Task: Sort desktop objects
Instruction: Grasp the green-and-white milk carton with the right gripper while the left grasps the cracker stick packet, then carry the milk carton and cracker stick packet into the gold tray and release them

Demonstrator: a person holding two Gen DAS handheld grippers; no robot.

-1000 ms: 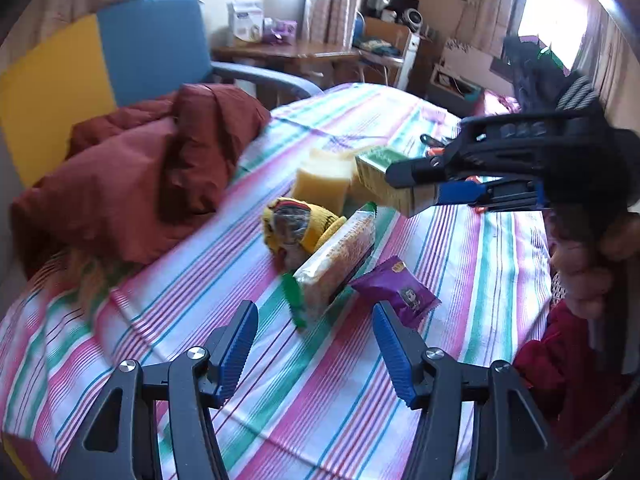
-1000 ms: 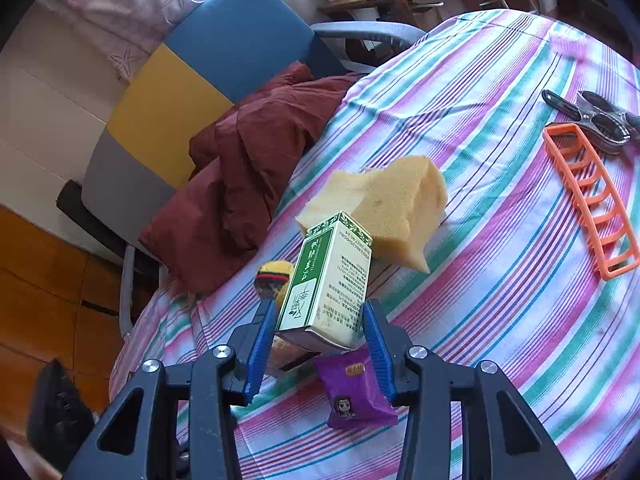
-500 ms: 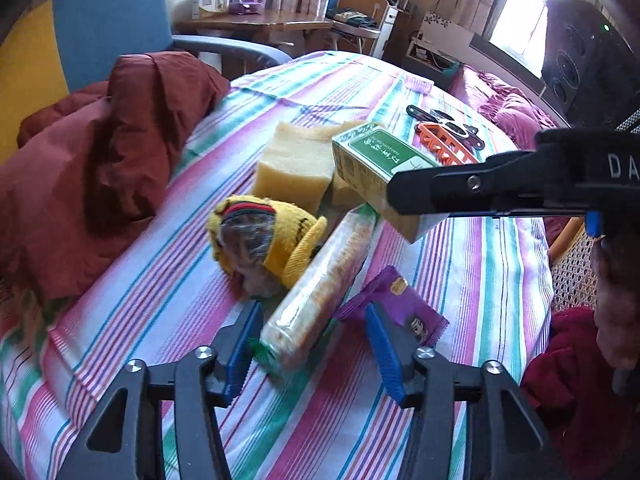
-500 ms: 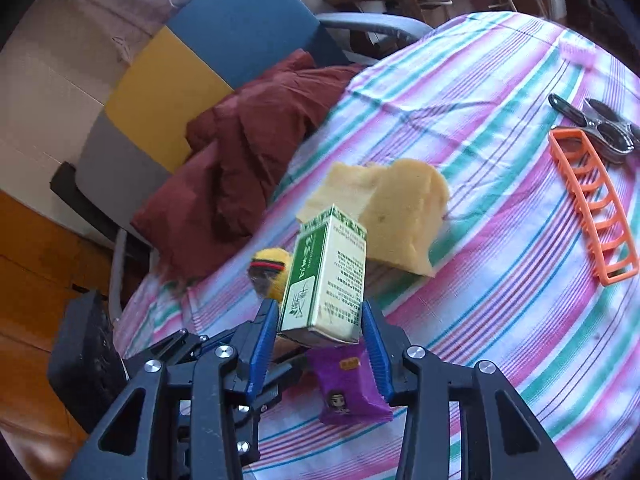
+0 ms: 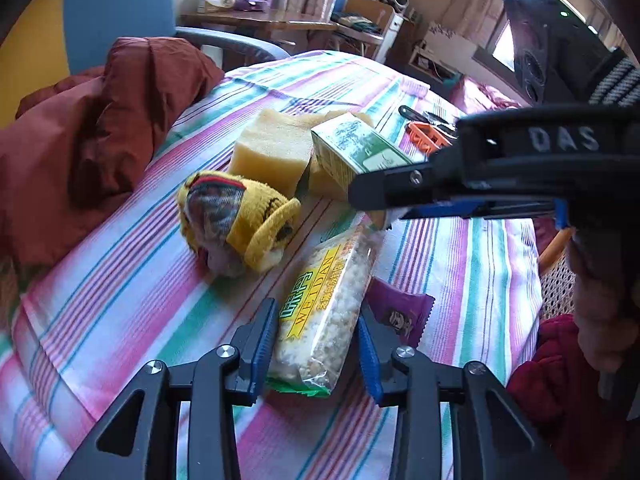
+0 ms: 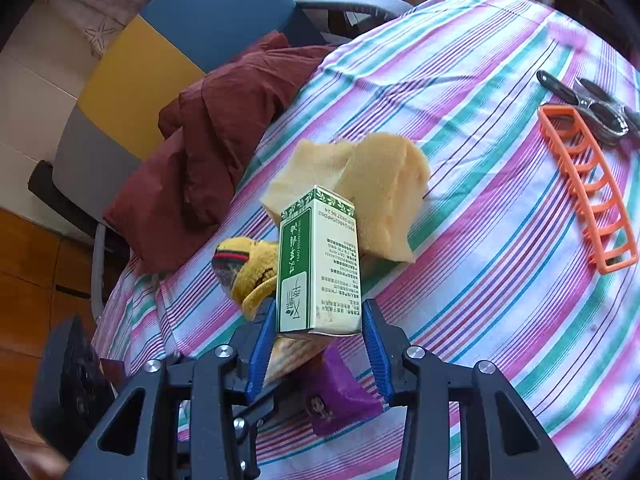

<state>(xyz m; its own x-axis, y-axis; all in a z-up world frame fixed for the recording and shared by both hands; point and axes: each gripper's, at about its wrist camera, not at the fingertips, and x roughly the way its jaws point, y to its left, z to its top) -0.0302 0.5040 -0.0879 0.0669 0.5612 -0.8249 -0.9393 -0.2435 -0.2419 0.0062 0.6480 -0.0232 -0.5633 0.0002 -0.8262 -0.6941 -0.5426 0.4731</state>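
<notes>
My right gripper (image 6: 318, 344) is shut on a green and white carton (image 6: 320, 264) and holds it above the striped table; the carton also shows in the left wrist view (image 5: 352, 152). My left gripper (image 5: 316, 344) is open, its fingers on either side of a long clear cracker packet (image 5: 324, 304) that lies on the cloth. A purple snack sachet (image 5: 400, 312) lies just right of the packet, also seen under the carton (image 6: 340, 396). A yellow knitted toy (image 5: 236, 220) lies to the left of the packet.
Yellow sponge pieces (image 6: 360, 180) lie behind the carton. An orange plastic rack (image 6: 588, 184) and metal clips (image 6: 592, 104) lie at the far right. A dark red jacket (image 5: 88, 132) drapes from a blue and yellow chair (image 6: 180, 48) onto the table's left edge.
My left gripper has moved forward and down until its fingers straddle the cracker packet. My right gripper has kept hold of the carton, now nearer above the packet.
</notes>
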